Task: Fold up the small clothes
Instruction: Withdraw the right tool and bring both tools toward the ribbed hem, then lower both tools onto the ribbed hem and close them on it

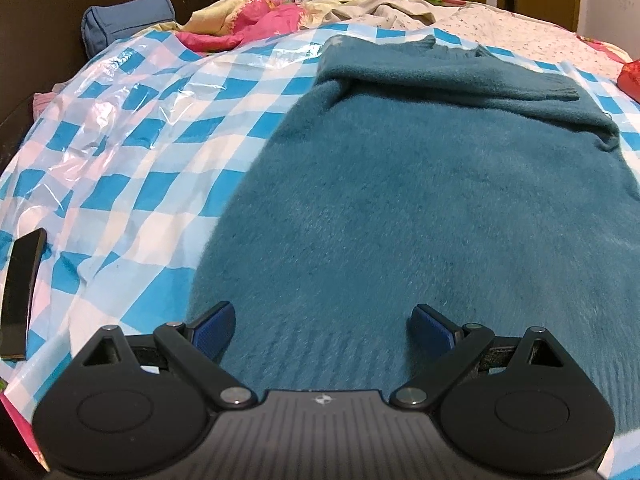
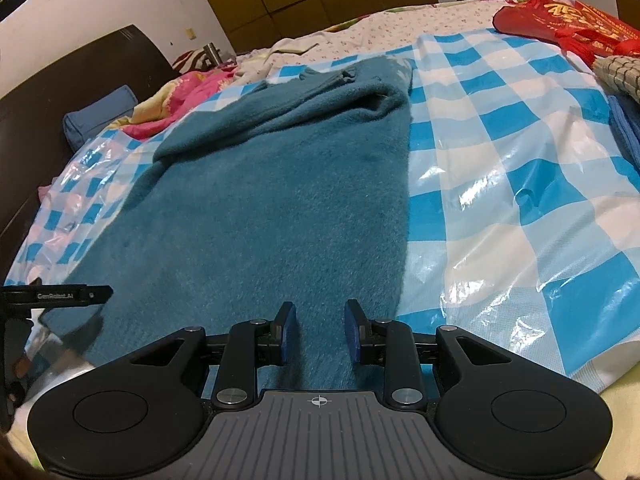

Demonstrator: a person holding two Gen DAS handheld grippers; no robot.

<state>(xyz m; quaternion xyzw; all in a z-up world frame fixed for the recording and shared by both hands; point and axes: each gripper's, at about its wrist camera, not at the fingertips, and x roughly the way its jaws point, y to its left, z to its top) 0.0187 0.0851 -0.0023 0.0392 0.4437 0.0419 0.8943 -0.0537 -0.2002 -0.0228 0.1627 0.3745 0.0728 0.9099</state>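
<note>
My left gripper [image 1: 322, 326]: spread wide over sweater [image 1: 400, 220] hem | my right gripper [image 2: 318, 330]: parted, empty, over same hem

Left gripper [image 1: 320, 330] jaws wide apart, nothing between them, over the near hem of the teal sweater [image 1: 400, 208]. Sweater flat on blue-white checked plastic sheet [image 1: 132, 148], sleeve [image 1: 460, 76] folded across the far end. Black phone [image 1: 20, 292] at sheet's left edge. Blue pillow [image 1: 124, 20], pink quilt [image 1: 240, 20] beyond.
</note>
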